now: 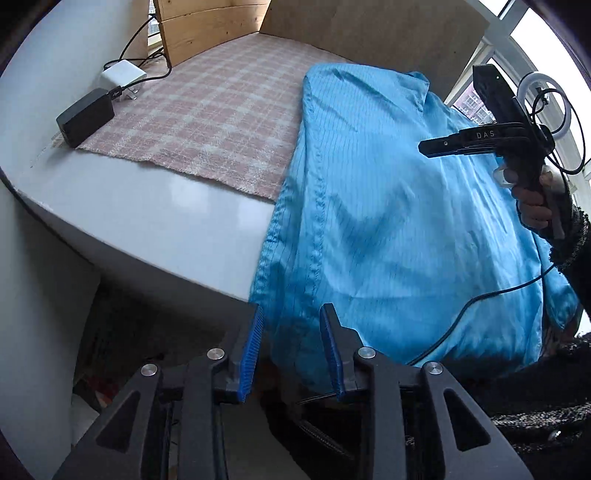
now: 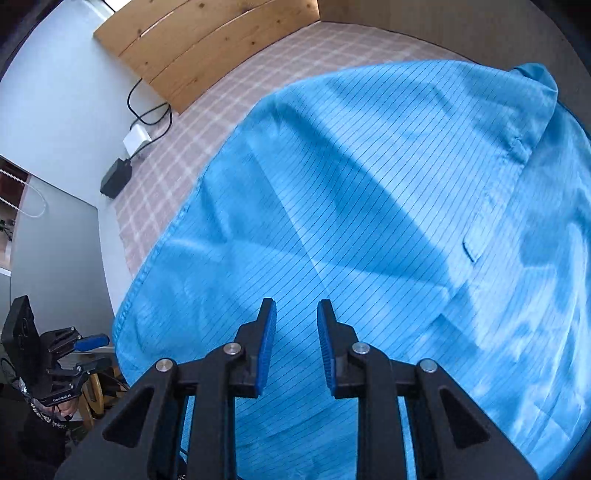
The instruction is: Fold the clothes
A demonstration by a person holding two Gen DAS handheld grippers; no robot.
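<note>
Far left, a black adapter [image 1: 85, 117] and a white charger [image 1: 123, 75] are sitting on the white worktop [image 1: 147, 218], cables [image 1: 147, 37] running up toward wood boards [image 1: 207, 26]. A pink plaid cloth [image 1: 207, 122] is covering the worktop middle. Right of that, the blue garment [image 1: 388, 203] is lying spread over the plaid cloth, pinstriped and wrinkled, its near hem hanging over the worktop's front edge and its collar [image 2: 535, 77] pointing to the far right.

The left hand-held gripper [image 1: 291, 350] is hovering at the hem's left corner, jaws partly apart, blue pads [image 1: 253, 354] clear of the fabric, nothing grasped. The right hand-held gripper [image 2: 297, 345] is pointing down over the garment's lower middle, jaws also partly apart, released, fabric showing between the pads but not pinched.

In the left wrist view, the right one is showing side-on at the right edge, a hand [image 1: 535, 206] in a dark knit sleeve [image 1: 569, 251] gripping its handle, with a black cable [image 1: 480, 306] trailing across the garment. Windows [image 1: 532, 33] are showing behind.
</note>
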